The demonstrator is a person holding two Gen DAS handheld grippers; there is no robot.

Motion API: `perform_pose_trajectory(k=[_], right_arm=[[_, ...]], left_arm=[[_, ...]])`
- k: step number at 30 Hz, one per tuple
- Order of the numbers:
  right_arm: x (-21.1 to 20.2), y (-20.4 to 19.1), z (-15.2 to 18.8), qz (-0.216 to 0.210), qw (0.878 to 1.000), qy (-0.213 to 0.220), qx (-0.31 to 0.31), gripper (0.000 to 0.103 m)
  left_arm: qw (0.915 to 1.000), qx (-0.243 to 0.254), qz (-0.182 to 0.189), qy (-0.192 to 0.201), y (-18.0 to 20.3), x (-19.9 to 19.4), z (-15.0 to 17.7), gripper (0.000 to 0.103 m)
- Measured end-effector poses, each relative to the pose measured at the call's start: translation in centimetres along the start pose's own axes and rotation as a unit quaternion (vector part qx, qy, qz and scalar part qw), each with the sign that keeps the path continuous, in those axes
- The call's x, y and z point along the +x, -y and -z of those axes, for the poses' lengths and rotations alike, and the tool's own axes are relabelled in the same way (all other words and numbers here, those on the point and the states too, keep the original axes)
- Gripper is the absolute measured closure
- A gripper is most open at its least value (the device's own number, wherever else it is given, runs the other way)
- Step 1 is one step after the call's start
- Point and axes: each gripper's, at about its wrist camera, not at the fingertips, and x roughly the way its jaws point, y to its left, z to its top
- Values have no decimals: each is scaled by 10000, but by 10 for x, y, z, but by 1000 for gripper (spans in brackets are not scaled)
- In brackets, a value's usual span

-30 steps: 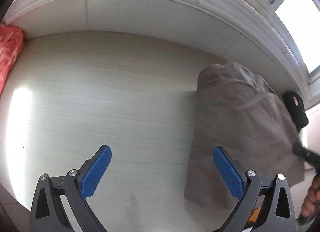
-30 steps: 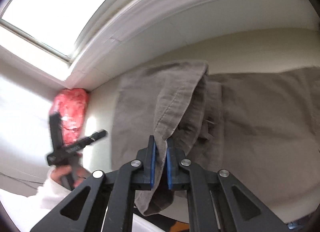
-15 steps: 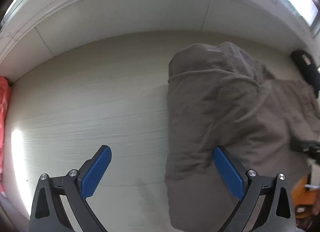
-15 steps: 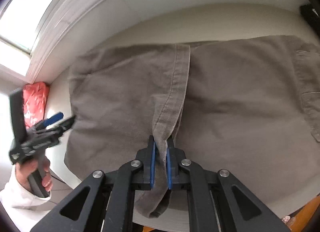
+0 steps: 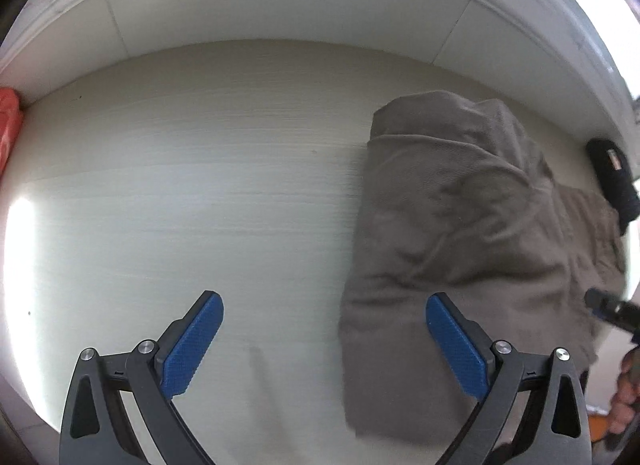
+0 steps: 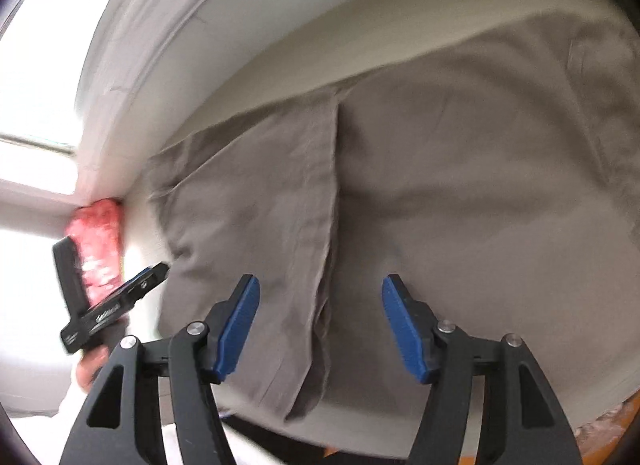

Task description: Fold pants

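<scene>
Your right claw (image 6: pixel 320 325) is opening, blue pads now clear of the cloth w/ the hem edge lying loose between them, nothing pinched. Your left claw (image 5: pixel 324 349) stands wide open, empty, its right pad over the near edge of the fold, left pad over bare surface. The grey-brown cotton pants (image 6: pixel 440 205) lie folded over on the pale wood-grain surface (image 5: pixel 180 205), top flap covering the left part, its hem running down toward you and hanging a bit past the near edge. Likely step: release & tidy the fold. Lift your right claw straight up so the hem doesn't drag. Then check the rumpled far corner (image 5: pixel 440 137); smooth it before the next fold. Red patterned cloth (image 6: pixel 100 245) by the wall sits well apart, no bother.
</scene>
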Motion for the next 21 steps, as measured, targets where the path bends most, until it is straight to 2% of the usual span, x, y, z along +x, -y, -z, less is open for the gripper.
perform_pose_trajectory(k=[1,2,3,6,9,10,11,12,14,16,18,19,21], right_arm=[[3,-3,1,-75,9999,-63,27,43],[4,-3,9,-202,9997,-160,40,43],[5,-5,14,-314,9992,-228,29,43],[13,-17,28,-516,9976,-433,-188,43],[36,-22,30,-373,9968,-696,-123,43],[41,-20,27,-356,9971,-660,-128,48],[42,-21,25,-361,9976,-584,-136,60],[40,-18,18,-362,9980,-508,-82,86],[38,-16,13,-453,9978,-489,67,91],[27,-24,11,-386,9988,-289,-118,94],[1,-32,6,-473,9985,43,-289,94],[-13,-39,2,-495,9978,226,-386,95],[-34,-58,-6,-501,9950,631,-588,95]], left_arm=[[9998,-16,176,24,2,-5,4,0],[9996,7,270,43,-17,-12,8,0],[9995,103,296,50,-19,-18,15,0],[9980,615,-128,-120,0,-9,31,0],[9972,598,-196,-393,8,8,41,0],[9973,553,-198,-432,9,10,43,0],[9975,509,-197,-448,10,13,45,0],[9976,480,-211,-459,11,15,43,0],[9981,434,-216,-389,5,13,36,0],[9988,409,-60,-251,8,7,34,0],[9992,368,114,-112,5,-2,33,0],[9992,346,173,-54,-4,-10,46,0],[9990,326,289,51,-4,-18,52,0]])
